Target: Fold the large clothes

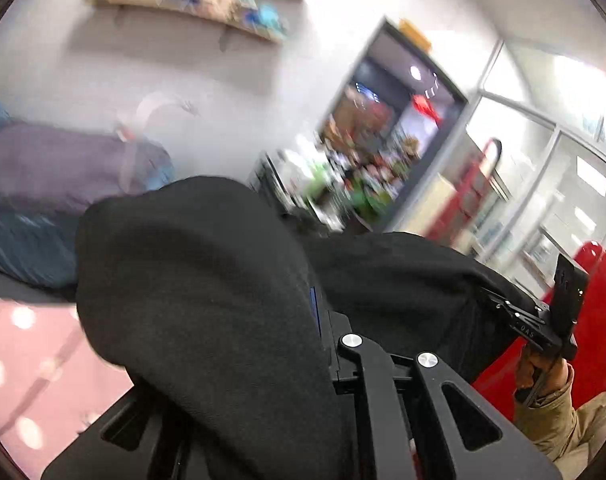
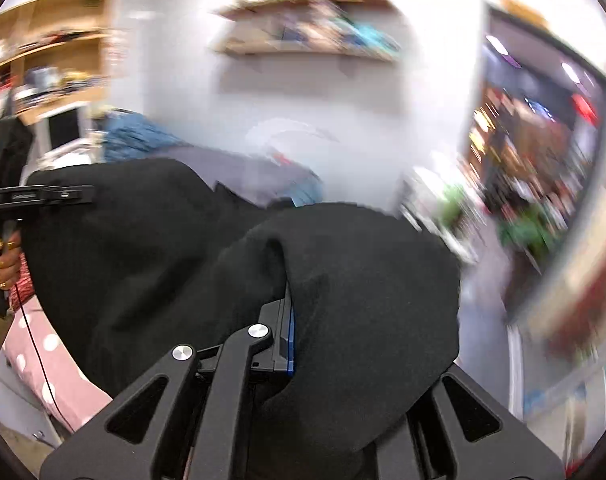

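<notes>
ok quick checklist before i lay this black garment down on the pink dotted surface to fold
1. Left tool clamped on black garment: ok.
2. Right tool clamped on the garment: ok.
3. Garment spans between both tools: ok; the right tool also shows in the left view.
4. Garment lifted off the pink dotted surface: ok.
5. Landing spot free: cannot tell, garment hides it.
6. Fabric spread flat, not bunched: not ok, it drapes over both tools.

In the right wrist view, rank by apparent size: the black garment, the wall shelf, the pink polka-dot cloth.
1. black garment, by far the largest, though it hangs right at the lens.
2. wall shelf and pink polka-dot cloth: similar, and differing distance plus blur leave their order unsure.
</notes>
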A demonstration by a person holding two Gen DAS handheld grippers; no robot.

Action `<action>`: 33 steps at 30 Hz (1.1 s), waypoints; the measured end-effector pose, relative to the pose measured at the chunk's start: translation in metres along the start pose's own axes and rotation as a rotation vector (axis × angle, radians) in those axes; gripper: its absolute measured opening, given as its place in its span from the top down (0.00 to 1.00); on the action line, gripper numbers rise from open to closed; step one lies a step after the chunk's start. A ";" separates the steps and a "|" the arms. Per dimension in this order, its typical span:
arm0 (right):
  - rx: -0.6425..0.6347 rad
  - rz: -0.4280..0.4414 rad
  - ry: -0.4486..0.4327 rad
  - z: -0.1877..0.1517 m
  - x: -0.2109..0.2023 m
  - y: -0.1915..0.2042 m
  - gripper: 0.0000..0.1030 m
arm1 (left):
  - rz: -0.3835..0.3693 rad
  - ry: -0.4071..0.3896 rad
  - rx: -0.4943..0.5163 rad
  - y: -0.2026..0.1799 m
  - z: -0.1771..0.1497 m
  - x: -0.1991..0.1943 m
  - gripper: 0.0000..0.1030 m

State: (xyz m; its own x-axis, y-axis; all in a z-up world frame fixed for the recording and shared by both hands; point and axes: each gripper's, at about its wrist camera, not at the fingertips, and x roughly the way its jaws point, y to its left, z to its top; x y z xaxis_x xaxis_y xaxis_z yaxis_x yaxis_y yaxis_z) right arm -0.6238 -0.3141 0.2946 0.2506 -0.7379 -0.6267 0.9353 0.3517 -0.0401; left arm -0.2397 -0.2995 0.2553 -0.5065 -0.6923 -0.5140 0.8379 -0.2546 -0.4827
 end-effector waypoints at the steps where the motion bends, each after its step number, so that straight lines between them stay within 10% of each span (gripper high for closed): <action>1: 0.050 -0.049 0.060 -0.021 0.005 -0.024 0.92 | -0.010 0.056 -0.014 0.001 -0.007 0.027 0.91; 6: 0.346 -0.136 0.369 -0.149 0.063 -0.123 0.88 | 0.160 0.427 -0.048 0.024 -0.101 0.180 0.90; 8: 0.532 -0.082 0.366 -0.196 0.072 -0.157 0.65 | 0.245 0.486 -0.047 0.039 -0.123 0.202 0.86; 13: 0.620 -0.029 0.288 -0.217 0.065 -0.168 0.50 | 0.230 0.482 -0.200 0.088 -0.128 0.197 0.69; 19: 0.522 -0.098 0.292 -0.202 0.054 -0.160 0.21 | 0.304 0.453 -0.119 0.090 -0.121 0.179 0.53; 23: 0.484 -0.207 0.338 -0.214 0.029 -0.172 0.19 | 0.353 0.457 -0.123 0.100 -0.123 0.167 0.33; 30: 0.508 -0.297 0.386 -0.220 0.011 -0.166 0.16 | 0.710 0.386 0.049 0.113 -0.103 0.136 0.22; 33: 0.534 -0.327 0.356 -0.217 -0.012 -0.167 0.16 | 0.745 0.339 0.046 0.116 -0.095 0.106 0.22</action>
State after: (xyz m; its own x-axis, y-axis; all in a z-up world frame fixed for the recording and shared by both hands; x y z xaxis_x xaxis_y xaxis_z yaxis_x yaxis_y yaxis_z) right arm -0.8370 -0.2394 0.1399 -0.0744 -0.4930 -0.8669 0.9658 -0.2520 0.0604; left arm -0.2152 -0.3381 0.0774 0.1585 -0.4510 -0.8784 0.9826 0.1593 0.0956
